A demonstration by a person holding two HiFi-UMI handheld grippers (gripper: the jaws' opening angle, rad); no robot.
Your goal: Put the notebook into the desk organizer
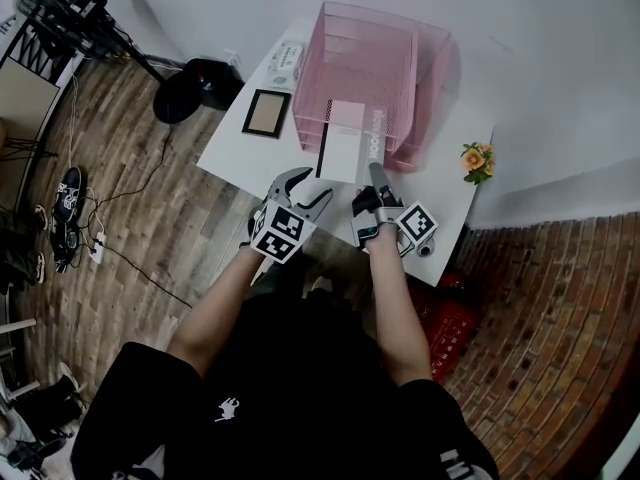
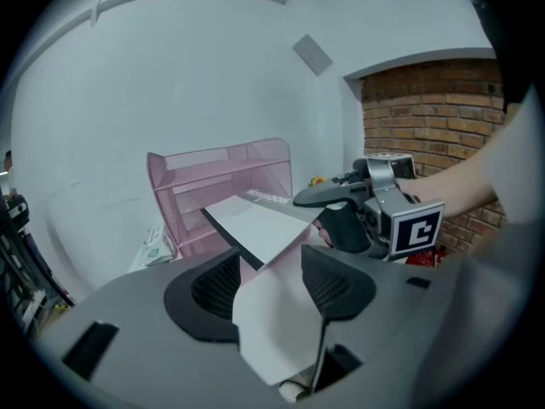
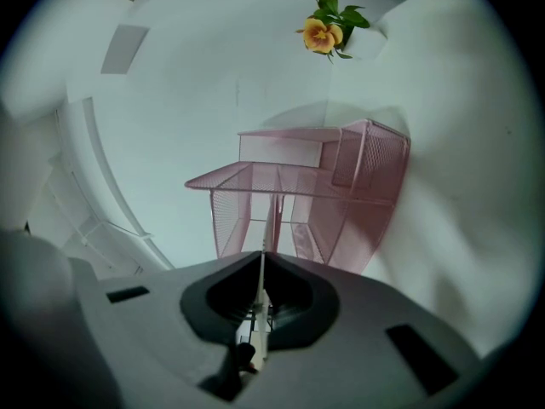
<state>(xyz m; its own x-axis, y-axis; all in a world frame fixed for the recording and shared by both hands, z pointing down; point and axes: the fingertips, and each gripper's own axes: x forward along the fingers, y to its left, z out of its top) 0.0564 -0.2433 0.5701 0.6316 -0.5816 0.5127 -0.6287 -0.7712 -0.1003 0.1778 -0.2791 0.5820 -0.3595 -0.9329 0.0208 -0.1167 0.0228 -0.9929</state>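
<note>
Though thin and flat, white notebook (image 1: pixel 343 140) at pink wire-mesh organizer (image 1: pixel 345 48).

L gripper (image 1: pixel 298 184) jaws apart, R gripper (image 1: pixel 374 176) clamped

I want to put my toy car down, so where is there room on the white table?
Bare patches on the table: the left corner, in front of the picture frame, and the right side, between the pink desk organizer and the flower. The middle is crowded: the notebook, the left gripper and the right gripper sit before the organizer.
</note>
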